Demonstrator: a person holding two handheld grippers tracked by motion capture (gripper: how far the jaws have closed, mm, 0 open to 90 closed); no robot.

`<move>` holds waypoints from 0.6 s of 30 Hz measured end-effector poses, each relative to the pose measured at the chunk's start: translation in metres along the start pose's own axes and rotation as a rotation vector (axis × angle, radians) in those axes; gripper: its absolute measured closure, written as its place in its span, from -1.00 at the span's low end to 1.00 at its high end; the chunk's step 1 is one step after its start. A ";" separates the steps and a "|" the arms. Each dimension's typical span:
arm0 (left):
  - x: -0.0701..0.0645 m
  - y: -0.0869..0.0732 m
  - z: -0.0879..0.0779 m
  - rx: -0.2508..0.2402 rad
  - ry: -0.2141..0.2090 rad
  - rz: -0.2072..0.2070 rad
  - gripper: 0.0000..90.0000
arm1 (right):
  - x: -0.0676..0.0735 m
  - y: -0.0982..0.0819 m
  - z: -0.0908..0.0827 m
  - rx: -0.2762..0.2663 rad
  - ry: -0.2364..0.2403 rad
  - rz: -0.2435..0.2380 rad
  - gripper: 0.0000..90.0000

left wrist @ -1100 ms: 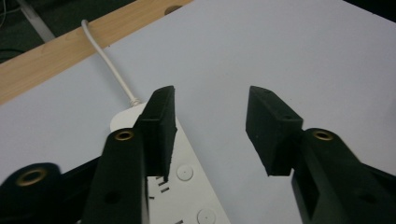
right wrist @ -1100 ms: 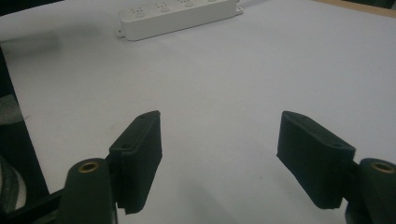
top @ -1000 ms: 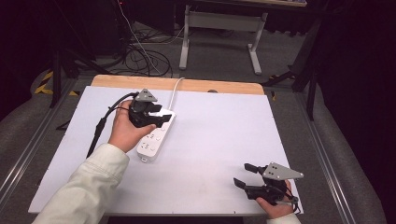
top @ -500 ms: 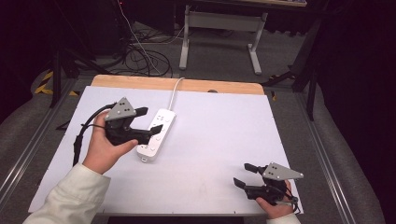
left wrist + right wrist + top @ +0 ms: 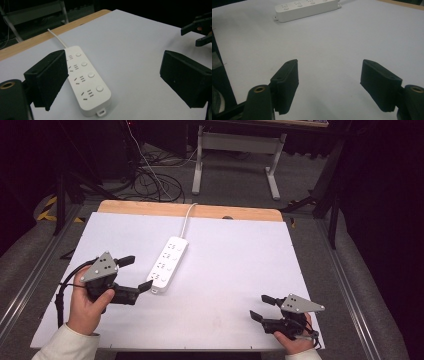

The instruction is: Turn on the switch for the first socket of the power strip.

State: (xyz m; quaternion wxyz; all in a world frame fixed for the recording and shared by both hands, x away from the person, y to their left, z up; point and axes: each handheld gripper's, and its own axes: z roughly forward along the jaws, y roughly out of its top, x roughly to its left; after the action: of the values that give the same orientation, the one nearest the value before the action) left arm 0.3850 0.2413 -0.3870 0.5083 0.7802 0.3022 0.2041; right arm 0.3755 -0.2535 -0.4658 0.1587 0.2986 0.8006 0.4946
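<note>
The left gripper point(image 5: 136, 272), its jaws just opened and empty, sits beside the power strip point(image 5: 168, 264). The right gripper point(image 5: 261, 307) is open on the desk point(image 5: 240, 250)

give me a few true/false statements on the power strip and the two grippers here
1. The white power strip lies flat on the white table. True.
2. The left gripper is clamped on the power strip. False: its jaws have just been opening and stand wide with nothing between them, beside the strip's near end.
3. The right gripper holds a plug. False: its jaws are open and empty, near the table's front edge.
4. The strip's cord runs off over the far wooden edge. True.
5. Plugs fill the strip's sockets. False: all sockets are free.
</note>
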 end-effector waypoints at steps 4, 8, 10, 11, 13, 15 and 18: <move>-0.002 -0.017 -0.007 -0.017 -0.016 -0.019 -0.81 | 0.000 0.000 0.000 0.002 -0.001 0.000 -0.31; -0.004 -0.033 -0.011 -0.014 -0.002 0.003 -0.82 | 0.000 0.000 0.000 0.003 -0.002 0.000 -0.31; -0.006 -0.042 -0.012 0.001 0.007 0.021 -0.82 | 0.000 0.000 0.000 0.003 -0.003 -0.001 -0.31; -0.007 -0.046 -0.013 0.005 0.005 0.028 -0.82 | 0.000 0.000 0.001 0.003 -0.002 -0.001 -0.31; -0.007 -0.055 -0.015 0.008 -0.001 0.026 -0.82 | 0.001 0.000 0.000 0.004 -0.002 -0.001 -0.31; -0.006 -0.064 -0.018 -0.009 -0.017 0.009 -0.82 | 0.001 0.000 0.000 0.003 -0.002 -0.001 -0.31; -0.005 -0.078 -0.020 -0.024 -0.034 -0.025 -0.82 | 0.001 0.000 0.000 0.003 -0.003 -0.005 -0.31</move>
State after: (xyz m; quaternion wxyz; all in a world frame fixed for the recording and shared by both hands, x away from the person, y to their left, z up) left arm 0.3478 0.2750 -0.4507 0.5253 0.7733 0.3010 0.1882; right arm 0.3751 -0.2529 -0.4658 0.1608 0.2978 0.8018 0.4925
